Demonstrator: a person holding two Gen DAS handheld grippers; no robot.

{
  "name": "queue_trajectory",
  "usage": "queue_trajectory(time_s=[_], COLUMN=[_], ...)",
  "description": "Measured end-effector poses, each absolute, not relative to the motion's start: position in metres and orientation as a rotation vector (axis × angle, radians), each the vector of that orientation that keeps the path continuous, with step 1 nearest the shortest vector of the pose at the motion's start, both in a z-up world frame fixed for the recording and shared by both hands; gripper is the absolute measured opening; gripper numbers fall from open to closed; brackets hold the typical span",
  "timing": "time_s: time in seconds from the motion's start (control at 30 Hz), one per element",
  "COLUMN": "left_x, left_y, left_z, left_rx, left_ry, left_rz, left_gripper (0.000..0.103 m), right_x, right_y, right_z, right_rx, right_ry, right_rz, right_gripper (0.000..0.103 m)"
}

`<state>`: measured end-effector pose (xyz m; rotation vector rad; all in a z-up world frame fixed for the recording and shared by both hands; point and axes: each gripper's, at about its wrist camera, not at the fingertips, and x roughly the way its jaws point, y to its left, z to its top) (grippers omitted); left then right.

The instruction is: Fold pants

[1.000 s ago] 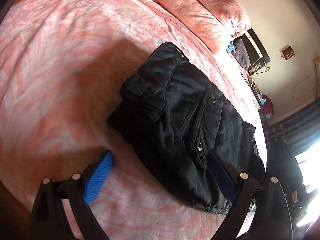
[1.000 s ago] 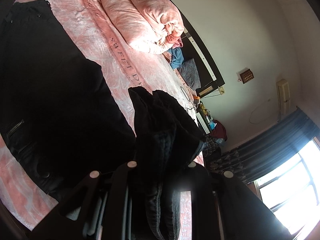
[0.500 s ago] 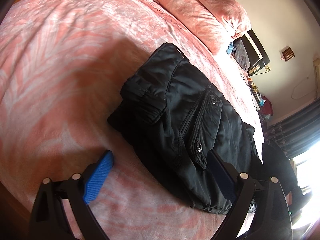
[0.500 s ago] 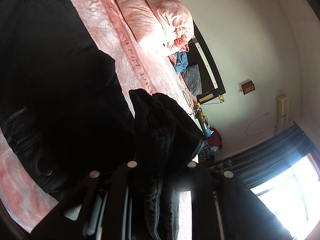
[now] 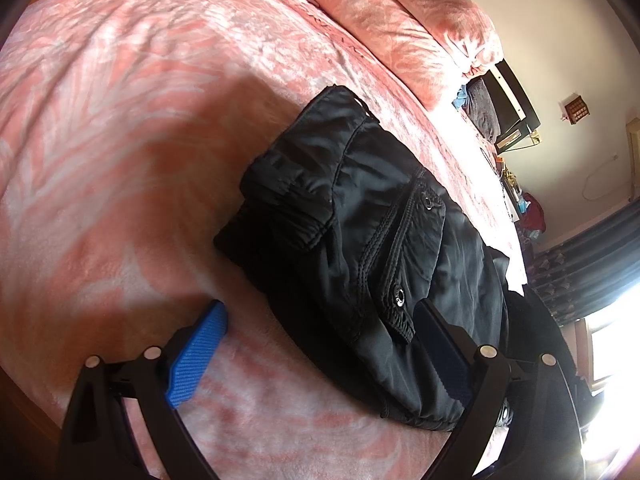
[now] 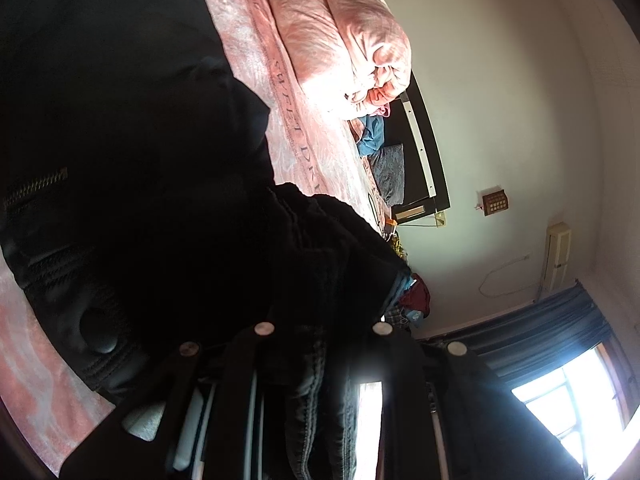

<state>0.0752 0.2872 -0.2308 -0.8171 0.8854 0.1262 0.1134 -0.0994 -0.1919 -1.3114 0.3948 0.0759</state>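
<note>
A bed under a pink patterned blanket [image 5: 120, 120] fills the left wrist view, with a rolled pink quilt [image 5: 400, 12] in the upper right and a bright window at the lower right edge. The black pants [image 5: 360, 232] lie on the blanket at centre frame, partly folded, their long axis running from upper left to lower right. The left tool [image 5: 320, 344] hovers released at the bottom of the frame, its blue pads spread wide; the right pad sits just over the pants' near edge, the left pad over bare blanket. In the right wrist view, the right tool [image 6: 320, 344] is clenched on a bunched dark cuff end of the pants, lifted above the rest of the garment at left. The carried end probably goes across toward upper left; the right hand does the work.
</note>
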Motion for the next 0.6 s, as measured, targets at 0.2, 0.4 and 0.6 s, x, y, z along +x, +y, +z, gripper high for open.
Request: queue_trajectory(time_s=[0.2,0.4,0.6], left_x=[0.073,0.073,0.073], left_y=[0.289,0.289,0.288], left_z=[-0.231,-0.231,-0.231], left_rx=[-0.828,-0.826,-0.822], left_ry=[0.879,0.880,0.883], left_rz=[0.119,0.119,0.120], left_gripper=[0.095,0.095,0.095], right_x=[0.107,0.100,0.099], right_y=[-0.097,-0.097,-0.098], right_z=[-0.214,-0.234,-0.228], right_rx=[-1.400,-1.464,-1.451], right_ry=[0.376,0.377,0.401], right_rz=[0.077,0.085,0.102], right_gripper=[0.014,0.016,0.019])
